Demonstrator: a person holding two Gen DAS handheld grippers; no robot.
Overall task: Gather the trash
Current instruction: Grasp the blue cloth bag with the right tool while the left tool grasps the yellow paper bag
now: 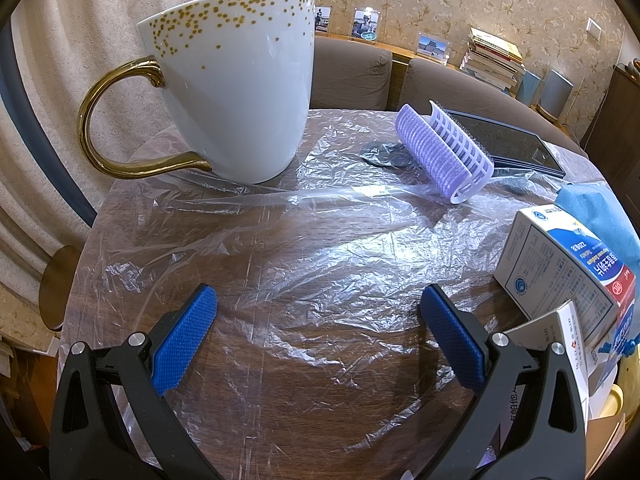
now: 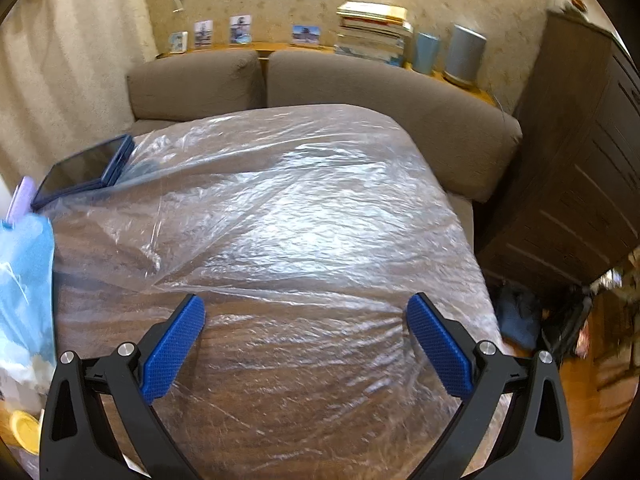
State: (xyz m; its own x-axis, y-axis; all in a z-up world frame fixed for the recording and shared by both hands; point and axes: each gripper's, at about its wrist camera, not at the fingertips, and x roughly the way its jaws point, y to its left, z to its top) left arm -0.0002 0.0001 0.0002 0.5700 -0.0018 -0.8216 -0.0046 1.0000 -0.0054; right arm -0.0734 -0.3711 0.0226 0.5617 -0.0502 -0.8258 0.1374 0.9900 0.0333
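Left wrist view: the left gripper point(image 1: 318, 312) hangs low over the table with its blue-padded fingers point(image 1: 184, 340) spread wide, nothing between them.
Beneath the left gripper: a crinkled sheet of clear plastic film point(image 1: 320, 248) lies spread across the dark wooden table point(image 1: 360, 420); the film is the one thing here that looks like trash, and no finger touches it.
Far left of this view: a white mug point(image 1: 236, 92) with gold dots and a gold handle stands upright on the film.
Beyond the gripper, to the right: a lilac hair roller point(image 1: 444, 152) lies on its side, just beside a dark tablet point(image 1: 508, 140) lying flat at the table's far edge.
Right edge: a white-and-blue medicine box point(image 1: 560, 268) lies tilted near a blue cloth point(image 1: 600, 216); a second carton point(image 1: 560, 340) sits just below the box, partly hidden by the gripper's finger.
Right wrist view: the right gripper point(image 2: 306, 320) is likewise wide apart and empty, above the same film point(image 2: 300, 220), which here covers nearly the whole tabletop point(image 2: 300, 344) and drapes over its right edge.
Only in the right view: a dark wooden cabinet point(image 2: 580, 160) at the right and the floor beside the table, blurred.
Only in the left view: the mug, the medicine box and the carton.
In both: the tablet point(image 2: 84, 168), the blue cloth point(image 2: 24, 272), a brown sofa point(image 2: 360, 92) behind the table and a stack of books point(image 2: 372, 32) on the ledge.
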